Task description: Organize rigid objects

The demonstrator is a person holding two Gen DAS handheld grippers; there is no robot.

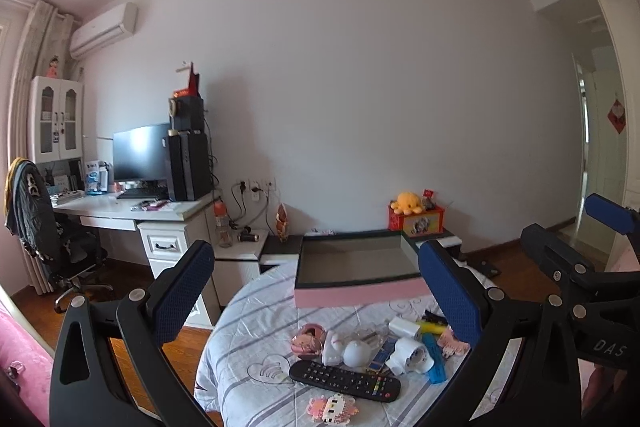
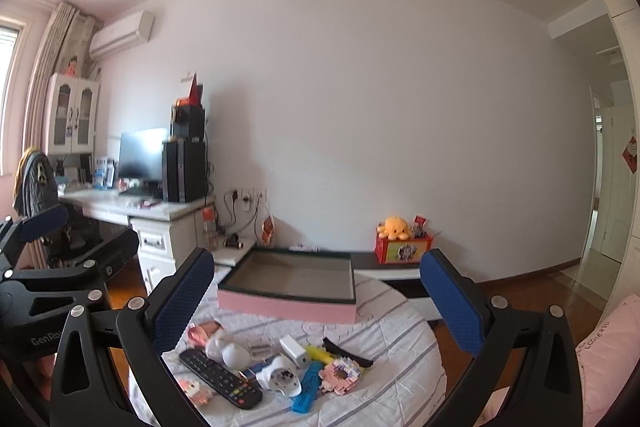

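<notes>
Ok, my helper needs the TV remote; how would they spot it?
On the round striped-cloth table, in front of the pink box, lies a heap of small things. The remote is at its near edge: long, flat, black, covered in buttons.

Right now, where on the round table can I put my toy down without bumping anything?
Inside the pink box, which looks empty, or on the bare striped cloth right of the clutter. It is crowded from the black remote to the blue stick.
</notes>
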